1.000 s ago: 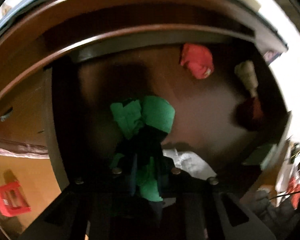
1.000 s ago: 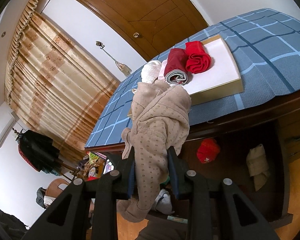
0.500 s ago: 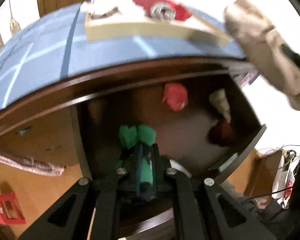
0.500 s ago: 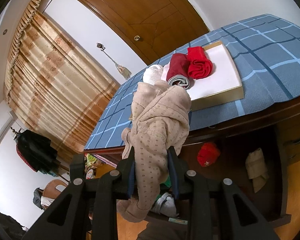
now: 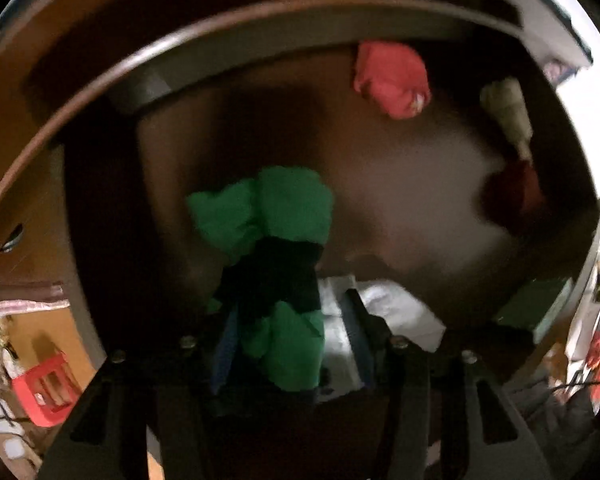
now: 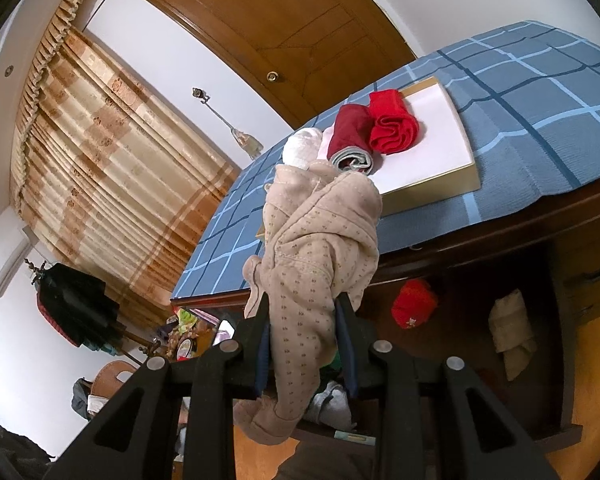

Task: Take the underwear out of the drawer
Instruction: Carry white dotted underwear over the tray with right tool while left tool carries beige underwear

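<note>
In the left wrist view my left gripper (image 5: 290, 308) points down into the open dark wooden drawer (image 5: 420, 200). Its jaws are opening, and the green underwear (image 5: 284, 208) with a dark band lies loose between them on the drawer floor. A gap shows beside the right finger. Red underwear (image 5: 392, 80), a beige roll (image 5: 508, 112) and a dark red piece (image 5: 516, 196) lie further in. My right gripper (image 6: 304, 320) is shut on dotted beige underwear (image 6: 316, 240), held up in front of the drawer (image 6: 468, 320).
A white tray (image 6: 428, 140) on the blue checked cloth (image 6: 540, 92) above the drawer holds a red roll (image 6: 392, 124), a dark red roll (image 6: 352, 132) and a white one (image 6: 300, 148). A white garment (image 5: 396, 312) lies at the drawer's near edge. A red stool (image 5: 44, 392) stands on the floor.
Half a second ago the left gripper was higher, shut on the green underwear; now it sits low over the drawer with its jaws parted. The right gripper and the beige underwear have not moved.
</note>
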`<state>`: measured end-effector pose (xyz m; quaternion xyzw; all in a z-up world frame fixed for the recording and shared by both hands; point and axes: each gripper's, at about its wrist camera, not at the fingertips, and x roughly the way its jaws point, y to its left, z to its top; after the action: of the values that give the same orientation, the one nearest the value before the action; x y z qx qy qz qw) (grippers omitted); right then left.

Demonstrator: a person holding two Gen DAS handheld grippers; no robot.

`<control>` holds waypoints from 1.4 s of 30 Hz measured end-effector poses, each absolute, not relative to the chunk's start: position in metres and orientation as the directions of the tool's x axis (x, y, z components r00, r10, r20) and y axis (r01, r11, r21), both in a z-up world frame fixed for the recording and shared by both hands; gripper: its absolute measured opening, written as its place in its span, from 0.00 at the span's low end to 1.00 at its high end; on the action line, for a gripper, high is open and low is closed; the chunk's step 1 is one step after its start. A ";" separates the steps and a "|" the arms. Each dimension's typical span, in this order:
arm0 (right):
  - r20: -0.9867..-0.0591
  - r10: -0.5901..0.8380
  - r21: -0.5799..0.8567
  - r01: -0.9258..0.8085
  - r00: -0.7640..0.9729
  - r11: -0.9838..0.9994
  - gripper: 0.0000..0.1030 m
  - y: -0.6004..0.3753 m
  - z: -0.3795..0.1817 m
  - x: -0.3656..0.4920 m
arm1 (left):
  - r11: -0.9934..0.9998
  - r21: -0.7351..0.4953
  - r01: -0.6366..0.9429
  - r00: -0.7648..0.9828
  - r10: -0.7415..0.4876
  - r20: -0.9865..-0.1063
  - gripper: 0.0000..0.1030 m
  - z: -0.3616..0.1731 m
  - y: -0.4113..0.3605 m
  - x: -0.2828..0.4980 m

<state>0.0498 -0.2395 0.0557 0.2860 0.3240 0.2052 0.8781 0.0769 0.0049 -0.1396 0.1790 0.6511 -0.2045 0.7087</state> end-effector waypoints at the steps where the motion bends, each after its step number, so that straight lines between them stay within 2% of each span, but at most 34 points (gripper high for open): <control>1: -0.451 0.546 0.637 -0.174 0.706 0.751 0.30 -0.240 0.055 0.050 | 0.846 0.004 0.533 0.061 -0.034 -0.998 0.48 -0.144 0.003 0.077; 4: -0.451 0.550 0.645 -0.170 0.703 0.745 0.30 -0.241 0.053 0.052 | 0.837 0.018 0.546 0.054 -0.014 -0.998 0.49 -0.149 0.000 0.077; 6: -0.449 0.554 0.651 -0.168 0.701 0.740 0.30 -0.240 0.051 0.051 | 0.844 0.017 0.535 0.064 -0.020 -0.998 0.37 -0.149 -0.002 0.077; 7: -0.448 0.557 0.653 -0.170 0.699 0.738 0.30 -0.240 0.051 0.052 | 0.851 0.029 0.525 0.088 -0.021 -0.996 0.20 -0.149 0.001 0.077; 10: -0.447 0.558 0.652 -0.173 0.699 0.739 0.30 -0.238 0.052 0.050 | 0.864 -0.050 0.501 0.119 -0.125 -0.985 0.15 -0.142 0.011 0.074; 18: -0.446 0.546 0.645 -0.168 0.709 0.746 0.30 -0.237 0.056 0.049 | 0.875 -0.176 0.450 0.182 -0.283 -0.942 0.15 -0.124 0.020 0.051; 22: -0.448 0.541 0.637 -0.170 0.711 0.751 0.30 -0.236 0.059 0.048 | 0.864 -0.245 0.440 0.249 -0.379 -0.891 0.15 -0.090 0.025 0.036; 28: -0.443 0.533 0.621 -0.182 0.721 0.762 0.30 -0.232 0.067 0.049 | 0.840 -0.244 0.484 0.364 -0.447 -0.817 0.15 -0.026 0.025 0.032; 34: -0.421 0.519 0.591 -0.210 0.744 0.779 0.30 -0.225 0.085 0.056 | 0.844 -0.198 0.499 0.488 -0.463 -0.740 0.15 0.037 0.034 0.053; 42: -0.406 0.458 0.514 -0.217 0.790 0.830 0.30 -0.212 0.102 0.099 | 0.889 -0.162 0.428 0.600 -0.414 -0.685 0.15 0.060 0.026 0.121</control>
<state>0.0991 -0.2118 0.1024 0.2265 0.2665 0.1837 0.9187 0.1213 0.0256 0.0605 0.0094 0.3803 -0.2353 0.8944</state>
